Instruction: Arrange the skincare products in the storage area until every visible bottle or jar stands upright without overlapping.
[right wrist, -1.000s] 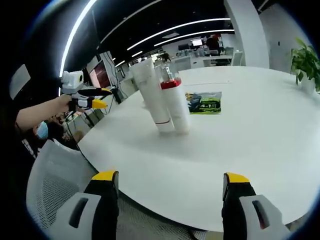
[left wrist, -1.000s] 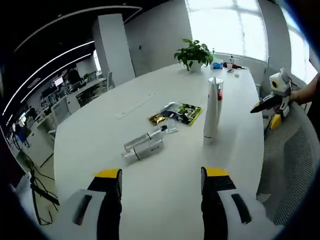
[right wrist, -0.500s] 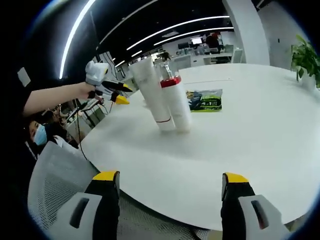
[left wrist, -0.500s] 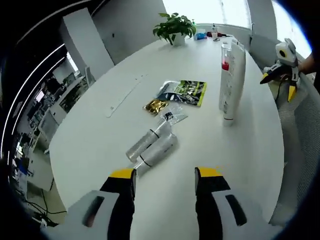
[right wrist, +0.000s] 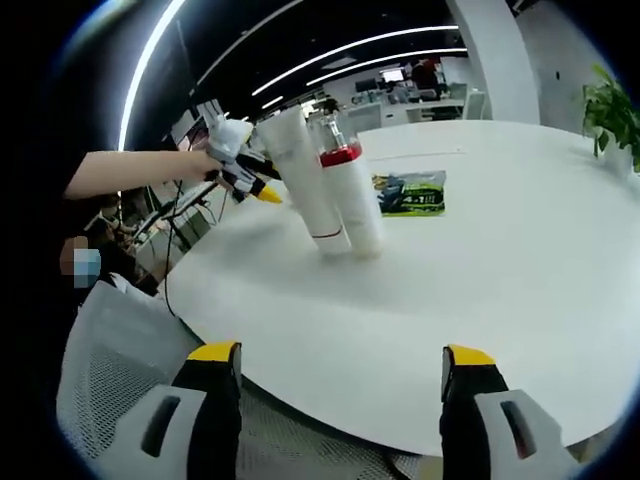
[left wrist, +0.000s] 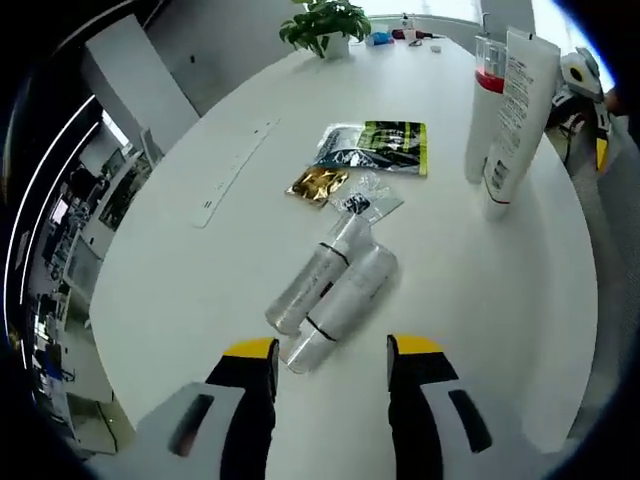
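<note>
Left gripper view: left tool [left wrist: 325,365], jaws apart, above two lying bottles [left wrist: 335,290] at centre; two tubes [left wrist: 505,110] upright, upper right.

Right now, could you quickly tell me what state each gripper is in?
Left gripper: open, empty, just short of the two lying bottles.
Right gripper: open, empty, facing the standing tubes.
</note>
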`<state>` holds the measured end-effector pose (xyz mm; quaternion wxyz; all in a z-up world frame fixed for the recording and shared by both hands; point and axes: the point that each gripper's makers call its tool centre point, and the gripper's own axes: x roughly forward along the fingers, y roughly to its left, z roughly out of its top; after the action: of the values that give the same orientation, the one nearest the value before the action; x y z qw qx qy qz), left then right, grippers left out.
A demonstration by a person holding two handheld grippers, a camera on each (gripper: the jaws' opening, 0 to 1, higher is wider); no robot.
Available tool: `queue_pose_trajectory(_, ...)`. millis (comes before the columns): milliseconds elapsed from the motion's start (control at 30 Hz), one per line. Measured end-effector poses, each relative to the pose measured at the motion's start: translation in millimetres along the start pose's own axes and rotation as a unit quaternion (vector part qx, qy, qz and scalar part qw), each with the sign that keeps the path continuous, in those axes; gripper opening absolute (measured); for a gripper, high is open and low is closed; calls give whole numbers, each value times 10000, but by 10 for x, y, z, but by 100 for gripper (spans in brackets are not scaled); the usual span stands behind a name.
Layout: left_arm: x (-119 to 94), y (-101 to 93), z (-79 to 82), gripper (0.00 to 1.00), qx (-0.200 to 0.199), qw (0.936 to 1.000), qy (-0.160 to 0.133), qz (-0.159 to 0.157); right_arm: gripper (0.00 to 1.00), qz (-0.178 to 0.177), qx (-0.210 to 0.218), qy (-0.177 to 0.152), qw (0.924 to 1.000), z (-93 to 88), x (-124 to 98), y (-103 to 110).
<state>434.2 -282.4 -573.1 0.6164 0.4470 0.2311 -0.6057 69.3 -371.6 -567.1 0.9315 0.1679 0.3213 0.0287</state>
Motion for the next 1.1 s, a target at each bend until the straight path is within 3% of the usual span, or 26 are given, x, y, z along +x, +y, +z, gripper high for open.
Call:
queue_pose_trajectory(400,220,-32,-91,46,485,9981,192,-316,86,17,8,125,9999,-53,20,-11)
queue_pose_trajectory(567,297,-104,-213,36,442,9971,408,-469,86,-15,27,139,9999,-61,21,-26)
queue_pose_trajectory(633,279,-229,-203,29,447,9954,434,-728,86,-14,28,137,9999,-59,22,-26)
queue_pose_trajectory(700,284,-168,-201,28,411,9965,426,-587,86,-25,20,137,9999,-59,24,-33)
queue_pose_trajectory(833,288,-224,-194,27,271,9972,457,-520,86,-29,-5,140,9999,-57,23,-33)
queue_pose_trajectory(933,265,-327,-193,26,-299,9970,428,-575,86,-64,-68,103,9999,-40,19,-44)
queue_pose_trajectory(1067,142,-499,-187,26,-375,9968,353,-606,87,-152,-232,40,9996,-3,0,-46)
queue_pose_trajectory(1100,80,-579,-172,26,-609,9956,299,-646,87,-168,-281,21,9995,10,-6,-48)
